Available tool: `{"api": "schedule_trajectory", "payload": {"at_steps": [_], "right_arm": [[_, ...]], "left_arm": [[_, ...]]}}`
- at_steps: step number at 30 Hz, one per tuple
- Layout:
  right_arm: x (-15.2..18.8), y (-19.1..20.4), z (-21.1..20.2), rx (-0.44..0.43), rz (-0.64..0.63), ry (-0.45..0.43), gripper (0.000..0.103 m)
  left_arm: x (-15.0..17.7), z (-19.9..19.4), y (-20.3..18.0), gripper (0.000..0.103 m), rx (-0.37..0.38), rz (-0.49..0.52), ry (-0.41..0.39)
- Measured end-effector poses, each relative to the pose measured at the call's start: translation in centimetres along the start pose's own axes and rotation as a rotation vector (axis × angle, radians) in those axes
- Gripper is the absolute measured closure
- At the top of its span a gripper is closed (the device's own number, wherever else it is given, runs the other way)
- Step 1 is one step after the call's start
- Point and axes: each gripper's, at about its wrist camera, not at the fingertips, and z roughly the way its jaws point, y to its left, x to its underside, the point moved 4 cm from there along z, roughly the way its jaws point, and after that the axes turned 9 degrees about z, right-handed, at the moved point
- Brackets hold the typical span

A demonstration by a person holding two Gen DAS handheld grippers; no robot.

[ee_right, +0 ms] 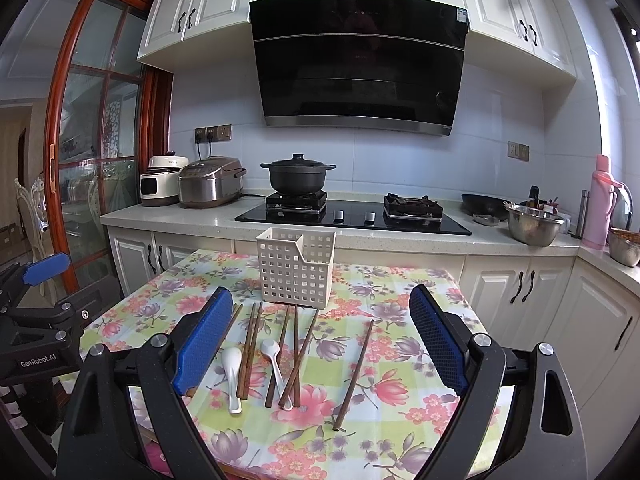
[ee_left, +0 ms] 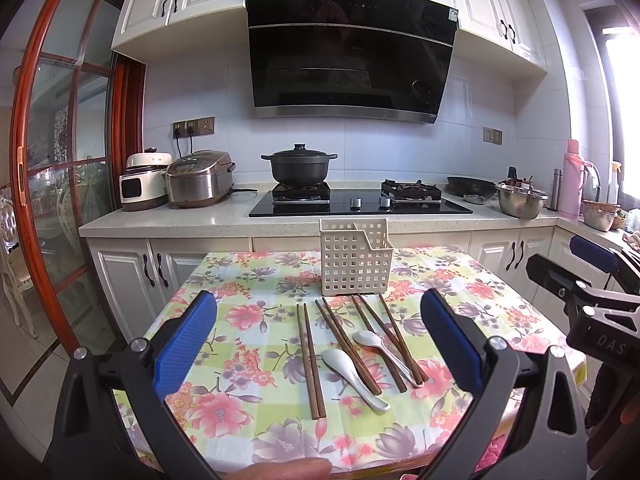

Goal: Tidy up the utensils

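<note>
A cream perforated utensil holder [ee_left: 356, 258] [ee_right: 295, 267] stands upright at the far side of the floral table [ee_left: 240, 344] [ee_right: 400, 364]. In front of it lie several brown chopsticks [ee_left: 310, 358] [ee_right: 250, 350] and two white spoons [ee_left: 352, 378] [ee_right: 233, 376]. One chopstick [ee_right: 354, 374] lies apart to the right. My left gripper [ee_left: 318, 354] hovers open above the utensils, holding nothing. My right gripper [ee_right: 320, 348] is open too and holds nothing. Each gripper shows at the edge of the other's view, the right one [ee_left: 592, 276] and the left one [ee_right: 44, 296].
Behind the table runs a counter [ee_left: 224, 220] with two rice cookers [ee_left: 176, 180], a black pot [ee_left: 300, 164] on the hob, a wok [ee_left: 472, 186], steel bowls [ee_left: 520, 200] and a pink flask [ee_left: 572, 180]. A glass door [ee_left: 60, 160] is at the left. A fingertip [ee_left: 288, 469] shows at the bottom.
</note>
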Motion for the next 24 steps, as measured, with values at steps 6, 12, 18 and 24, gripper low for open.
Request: {"api": "schedule_trajectory", "payload": {"at_steps": [6, 12, 18, 24], "right_arm": [[0.04, -0.02, 0.01, -0.001, 0.002, 0.001, 0.019], [0.12, -0.05, 0.02, -0.003, 0.007, 0.001, 0.019], [0.11, -0.03, 0.02, -0.003, 0.005, 0.001, 0.019], [0.11, -0.03, -0.01, -0.003, 0.006, 0.002, 0.019]], "left_arm": [[0.03, -0.01, -0.01, 0.004, 0.001, 0.001, -0.001], [0.03, -0.04, 0.02, 0.004, -0.001, 0.000, -0.001], [0.05, -0.02, 0.01, 0.004, -0.001, 0.001, 0.000], [0.08, -0.10, -0.03, 0.004, 0.004, 0.000, 0.001]]}}
